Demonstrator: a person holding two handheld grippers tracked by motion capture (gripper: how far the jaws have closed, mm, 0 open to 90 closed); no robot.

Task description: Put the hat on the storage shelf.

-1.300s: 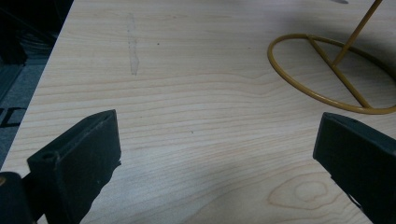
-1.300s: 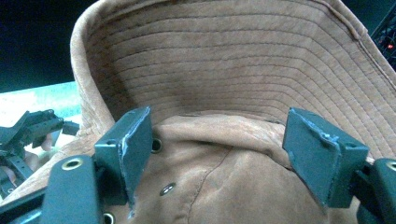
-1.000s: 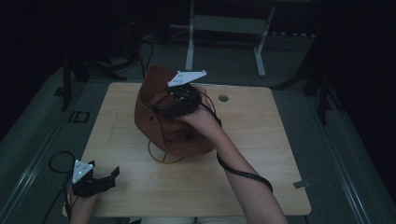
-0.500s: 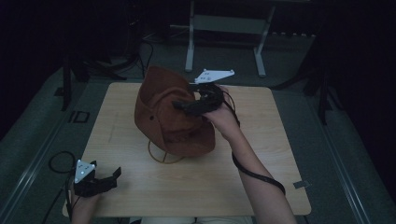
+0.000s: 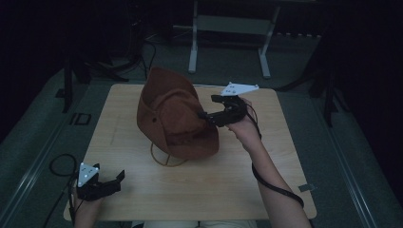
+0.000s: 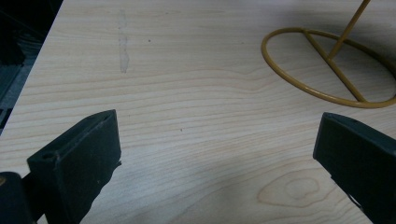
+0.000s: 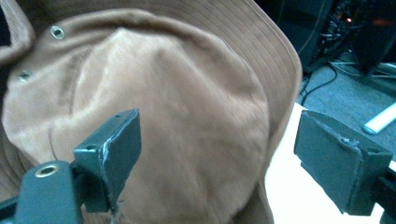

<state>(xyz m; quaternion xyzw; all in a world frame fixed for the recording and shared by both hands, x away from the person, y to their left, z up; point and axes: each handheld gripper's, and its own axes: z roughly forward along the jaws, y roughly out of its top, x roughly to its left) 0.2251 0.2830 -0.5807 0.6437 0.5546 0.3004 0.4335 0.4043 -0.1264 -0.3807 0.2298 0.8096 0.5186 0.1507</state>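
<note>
At the near left corner of the wooden table the left gripper rests low in the person's hand, its jaws spread wide with only bare wood between them. In the left gripper view I can see the gap is empty, and beyond the right jaw lies the yellow wire ring that is the foot of a stand, with a thin rod rising from it. This gripper is well apart from the hat and points toward the stand's base, not toward the hat itself. Moving to the middle of the table, the brown hat sits on that stand, tilted, with its crown facing the right side and its brim running roughly from the far edge toward the near edge. On the right, the right gripper is held level and points leftward at the crown, so the hat lies straight ahead of its jaws and very near, perhaps touching at the tips. In the right gripper view the jaws are wide open, with the crown just in front of the gap and the brim curving behind the right jaw; nothing is pinched. I judge the right hand is clearly the nearer one, and any grasp depends on closing over soft fabric directly ahead.
</note>
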